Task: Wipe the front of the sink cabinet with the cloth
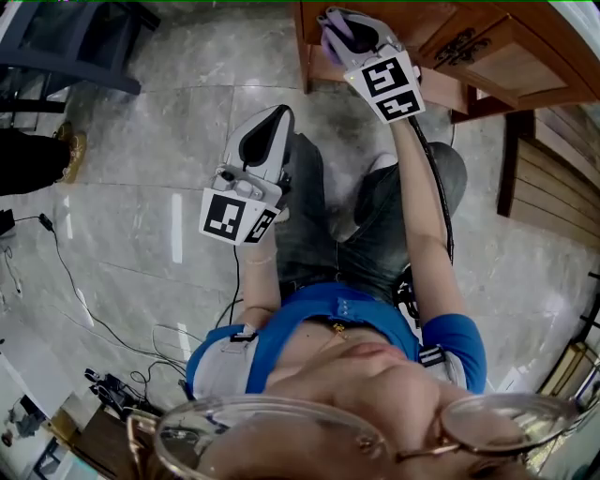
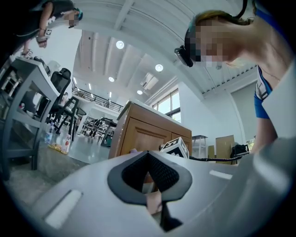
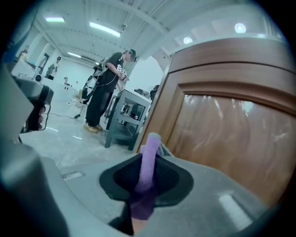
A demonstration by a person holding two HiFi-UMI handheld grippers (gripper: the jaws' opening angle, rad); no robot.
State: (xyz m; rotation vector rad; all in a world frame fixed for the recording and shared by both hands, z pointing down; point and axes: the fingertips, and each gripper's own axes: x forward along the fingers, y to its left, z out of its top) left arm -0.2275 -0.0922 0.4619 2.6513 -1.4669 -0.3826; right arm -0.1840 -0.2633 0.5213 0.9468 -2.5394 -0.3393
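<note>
The wooden sink cabinet fills the top right of the head view, and its door panel looms close on the right in the right gripper view. My right gripper is raised against the cabinet's front and shut on a purple cloth. The cloth sticks up between its closed jaws. My left gripper hangs lower over the floor, away from the cabinet, shut with nothing in it. From the left gripper view the cabinet and the right gripper's marker cube lie ahead.
The person crouches on a grey tiled floor. A dark-framed desk stands at the top left, and cables trail along the left. Another person stands by a grey table further off.
</note>
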